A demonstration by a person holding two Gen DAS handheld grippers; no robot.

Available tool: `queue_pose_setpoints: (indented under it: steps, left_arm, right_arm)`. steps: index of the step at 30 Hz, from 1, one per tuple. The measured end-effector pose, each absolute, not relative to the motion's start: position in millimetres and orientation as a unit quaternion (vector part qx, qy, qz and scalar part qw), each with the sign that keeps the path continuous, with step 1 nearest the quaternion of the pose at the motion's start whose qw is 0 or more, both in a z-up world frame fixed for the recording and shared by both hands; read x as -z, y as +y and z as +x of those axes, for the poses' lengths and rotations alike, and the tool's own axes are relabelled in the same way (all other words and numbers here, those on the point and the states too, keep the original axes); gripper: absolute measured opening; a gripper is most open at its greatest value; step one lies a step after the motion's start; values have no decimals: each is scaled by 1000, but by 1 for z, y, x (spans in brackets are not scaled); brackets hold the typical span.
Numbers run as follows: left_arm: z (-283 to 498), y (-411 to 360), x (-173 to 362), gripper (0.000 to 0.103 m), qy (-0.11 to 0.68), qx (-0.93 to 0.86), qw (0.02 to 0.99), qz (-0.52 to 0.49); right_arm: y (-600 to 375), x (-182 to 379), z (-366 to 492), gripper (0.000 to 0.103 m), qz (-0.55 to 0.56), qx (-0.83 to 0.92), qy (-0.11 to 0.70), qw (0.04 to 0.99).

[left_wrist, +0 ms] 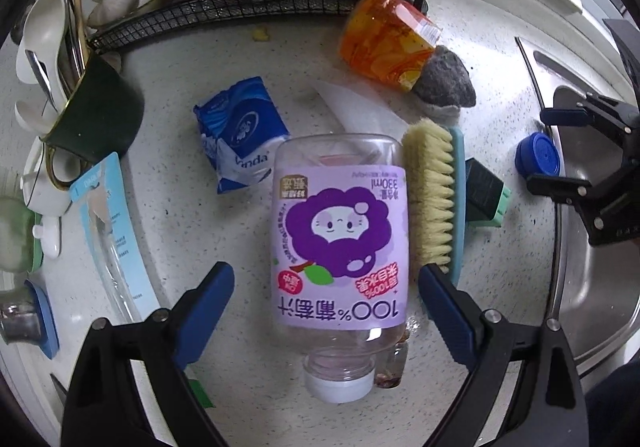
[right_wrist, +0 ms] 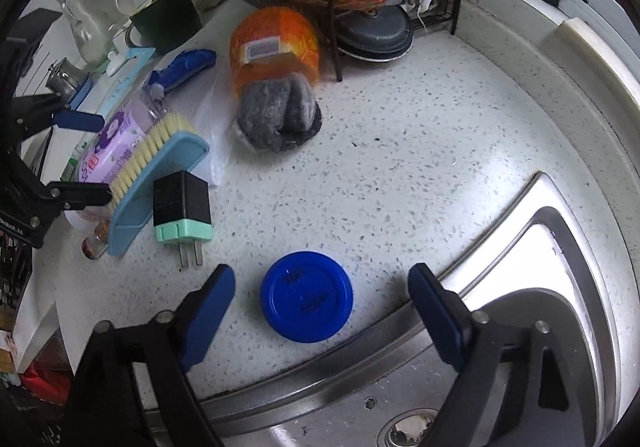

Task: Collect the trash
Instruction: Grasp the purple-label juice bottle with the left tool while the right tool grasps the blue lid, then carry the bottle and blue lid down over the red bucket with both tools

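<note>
- Clear plastic juice bottle with a purple grape label and white cap [left_wrist: 340, 243] lies on its side on the speckled white countertop [right_wrist: 400, 167]. Its long axis runs straight away from the left wrist camera: cap end nearest the camera, flat base pointing toward the black wire rack [left_wrist: 240, 7].
- Left gripper [left_wrist: 326, 295]: jaws wide, blue pads either side of the bottle's lower body. Left pad stands clear of it; right pad is just beside the label, contact unclear.
- Cream-bristled scrub brush with a light blue back [left_wrist: 438, 199] lies along the bottle's right side, parallel to it.
- Crumpled blue and white tissue packet [left_wrist: 240, 139] lies beyond the bottle's base, to the left.
- Round blue plastic lid [right_wrist: 307, 295] lies flat on the countertop, near the steel sink rim [right_wrist: 500, 259].
- Right gripper [right_wrist: 322, 295]: jaws wide, lid between the pads, gaps on both sides.
- Black and mint-green plug adapter [right_wrist: 182, 207] lies beside the brush, prongs toward the right wrist camera.
</note>
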State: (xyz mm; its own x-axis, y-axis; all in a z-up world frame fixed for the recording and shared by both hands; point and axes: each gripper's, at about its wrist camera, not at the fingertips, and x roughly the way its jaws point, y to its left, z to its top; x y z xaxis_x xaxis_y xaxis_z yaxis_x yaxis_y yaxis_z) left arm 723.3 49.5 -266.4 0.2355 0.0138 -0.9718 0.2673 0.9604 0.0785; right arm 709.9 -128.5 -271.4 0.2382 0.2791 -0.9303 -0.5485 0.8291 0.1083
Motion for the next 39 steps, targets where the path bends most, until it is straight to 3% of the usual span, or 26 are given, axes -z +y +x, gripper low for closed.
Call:
queue_pose_setpoints:
  steps: [6,8,11,16,26,39]
  left_arm:
    - [722,55,268,85,619,92,770,126]
    - [721,56,269,81,619,94,769,125]
    - [717,50,270,67,618,98,770,125]
    - [711,40,271,66,616,91,773,117]
    - [676,41,249,66,586,79,804,69]
    - [604,54,205,66,550,68,832,34]
  right_arm:
    - [-129,272,711,78,-126,-277,550,778]
    - [-129,271,709,71,-131,-279,548,777]
    - [-128,270,705,61,-140,-281,543,779]
    - [-127,270,707,43,-135,-289,535,782]
    - [-131,265,703,43,-109,-298,540,779]
    - [-101,208,654,43,-110,-330,502,792]
